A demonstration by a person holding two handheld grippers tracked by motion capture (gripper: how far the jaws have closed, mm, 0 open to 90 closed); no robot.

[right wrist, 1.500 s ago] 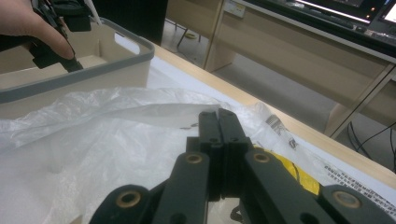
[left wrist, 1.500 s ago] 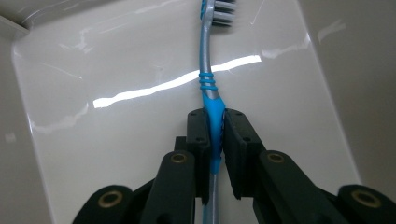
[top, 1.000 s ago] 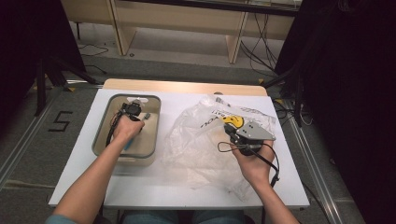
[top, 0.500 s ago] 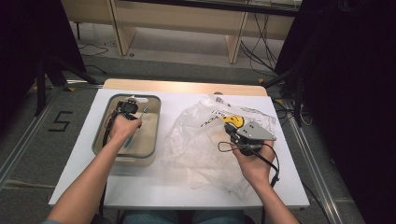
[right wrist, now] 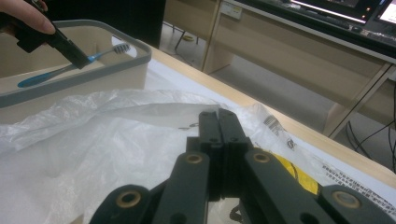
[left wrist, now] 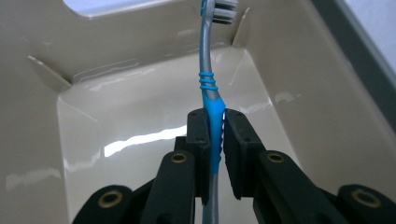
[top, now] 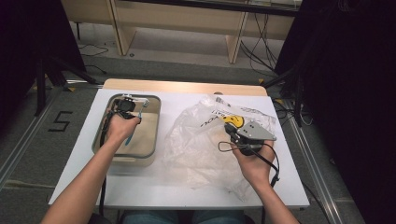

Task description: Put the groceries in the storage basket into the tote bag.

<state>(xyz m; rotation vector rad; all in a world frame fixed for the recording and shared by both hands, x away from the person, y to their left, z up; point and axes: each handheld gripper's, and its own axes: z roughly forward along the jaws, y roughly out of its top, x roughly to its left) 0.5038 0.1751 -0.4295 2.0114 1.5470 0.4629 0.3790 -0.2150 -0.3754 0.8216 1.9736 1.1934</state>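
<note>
We see a toothbrush (left wrist: 211, 112) with a blue and grey handle, and it is pinched at its blue grip part between the two black jaws of the left tongs (left wrist: 212, 126). Its white bristle head points away from the tongs, toward the far wall of a beige tub (left wrist: 140, 107). In the right gripper view the toothbrush (right wrist: 70, 67) hangs above the inside of the tub (right wrist: 93, 70), with the head near the grey rim and the handle end lower. We cannot tell if the handle end touches the bottom of the tub.

In the high view the left tongs (top: 125, 106) are over the far part of the tub (top: 154, 135), which stands on the left side of the white tabletop (top: 187, 184).

Just beside the tub, in the middle of the tabletop, a crumpled clear plastic bag (top: 196, 144) lies with a yellow mark and black print on it. The right tongs (right wrist: 218, 126) have their jaws pressed together, and we see nothing between them. They are over the right part of the bag (right wrist: 93, 140), well apart from the toothbrush. In the high view the right tongs (top: 233, 132) are held from below by the right hand (top: 254, 163).
</note>
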